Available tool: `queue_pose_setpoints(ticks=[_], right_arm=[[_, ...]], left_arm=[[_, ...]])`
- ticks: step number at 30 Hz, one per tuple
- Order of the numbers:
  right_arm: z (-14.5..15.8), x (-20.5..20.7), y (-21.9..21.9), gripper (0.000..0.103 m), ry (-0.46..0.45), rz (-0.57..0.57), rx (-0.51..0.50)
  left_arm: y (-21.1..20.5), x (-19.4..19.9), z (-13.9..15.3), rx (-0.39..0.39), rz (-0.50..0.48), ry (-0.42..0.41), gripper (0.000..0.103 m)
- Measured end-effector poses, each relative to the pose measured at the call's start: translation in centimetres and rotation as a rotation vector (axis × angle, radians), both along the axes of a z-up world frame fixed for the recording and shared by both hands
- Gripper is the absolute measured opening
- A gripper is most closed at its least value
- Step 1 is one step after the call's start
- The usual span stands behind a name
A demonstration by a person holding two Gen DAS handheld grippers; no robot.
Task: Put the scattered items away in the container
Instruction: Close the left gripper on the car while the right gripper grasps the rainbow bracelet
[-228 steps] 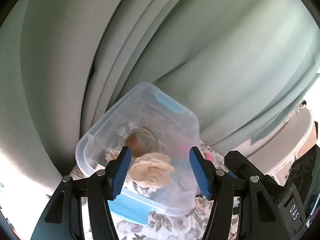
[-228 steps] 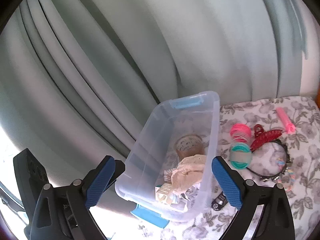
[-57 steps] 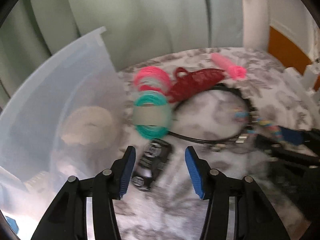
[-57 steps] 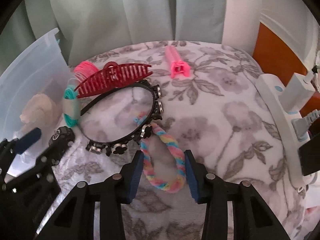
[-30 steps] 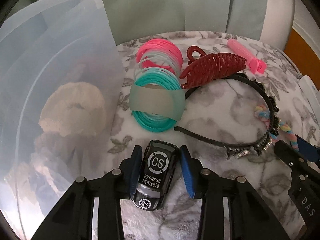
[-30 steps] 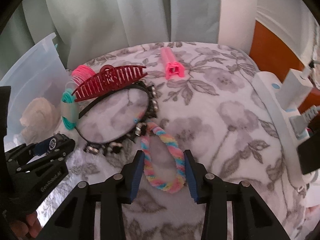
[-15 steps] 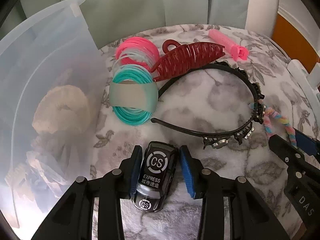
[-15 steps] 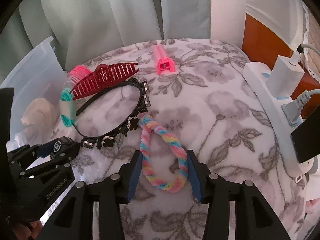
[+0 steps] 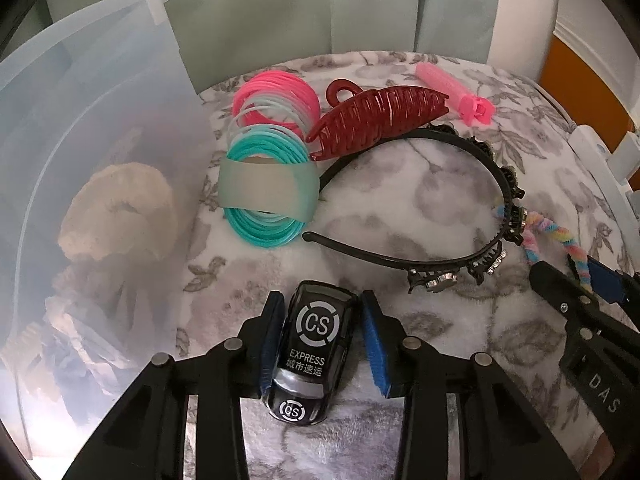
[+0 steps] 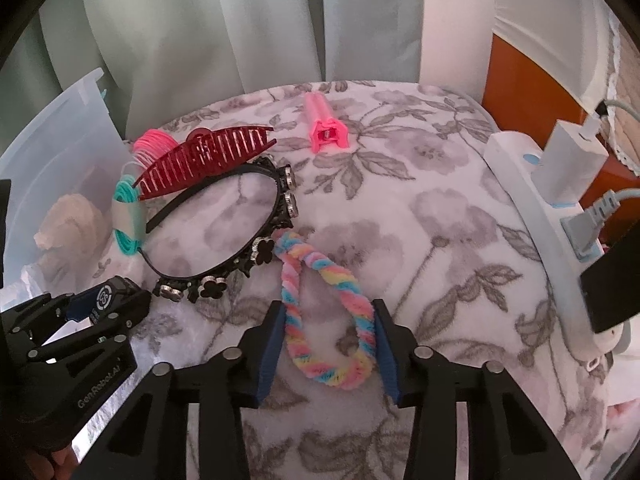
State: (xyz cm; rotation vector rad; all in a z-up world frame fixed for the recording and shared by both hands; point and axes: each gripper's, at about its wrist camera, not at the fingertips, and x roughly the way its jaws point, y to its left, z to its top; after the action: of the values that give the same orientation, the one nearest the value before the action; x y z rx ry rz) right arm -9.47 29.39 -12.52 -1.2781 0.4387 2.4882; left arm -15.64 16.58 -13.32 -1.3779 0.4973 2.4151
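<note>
A: Pads of the left gripper (image 9: pixel 323 340) have just closed again onto the black toy car (image 9: pixel 314 354), clamping its sides on the floral cloth (image 9: pixel 420 184). At ten o'clock, the clear container (image 9: pixel 100 152).

B: Only the right wrist view shows the right gripper (image 10: pixel 330 344), its jaws just narrowed, squeezing the rainbow braided loop (image 10: pixel 320 308); the power strip (image 10: pixel 532 200) sits at two o'clock.

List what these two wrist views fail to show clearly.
- Clear container, left wrist view: frosted wall blurs the beige item and the clutter below; the frame edge cuts off its near end.
- Toy car, right wrist view: mostly hidden by the left gripper.
- Rainbow twisted loop, left wrist view: its near end is covered by the right gripper.
- Power strip, right wrist view: cut off by the edge and a dark object.
</note>
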Motion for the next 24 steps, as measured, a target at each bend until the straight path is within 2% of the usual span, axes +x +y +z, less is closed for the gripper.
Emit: queue_pose_setpoints(ticks=[7, 8, 9, 16, 24], right_arm=[[0.4, 1.4, -0.2, 0.032, -0.022, -0.019, -0.035], [0.4, 1.7, -0.2, 0.023, -0.021, -0.024, -0.053], [0.4, 2.1, -0.1, 0.018, -0.019, -0.029, -0.081], [0.3, 4.1, 0.4, 0.009, 0.03, -0.063, -0.218], [2.0, 6.2, 1.3, 0.008, 0.111, -0.127, -0.248]], left_arm=[[-1.3, 0.6, 0.0, 0.041, 0.017, -0.06, 0.038], [-1.5, 0.9, 0.1, 0.049, 0.02, -0.068, 0.038], [-1.9, 1.2, 0.3, 0.06, 0.021, -0.076, 0.037], [-2.4, 2.6, 0.6, 0.071, 0.016, -0.101, 0.037], [-2.7, 4.2, 2.3, 0.082, 0.014, -0.074, 0.036]])
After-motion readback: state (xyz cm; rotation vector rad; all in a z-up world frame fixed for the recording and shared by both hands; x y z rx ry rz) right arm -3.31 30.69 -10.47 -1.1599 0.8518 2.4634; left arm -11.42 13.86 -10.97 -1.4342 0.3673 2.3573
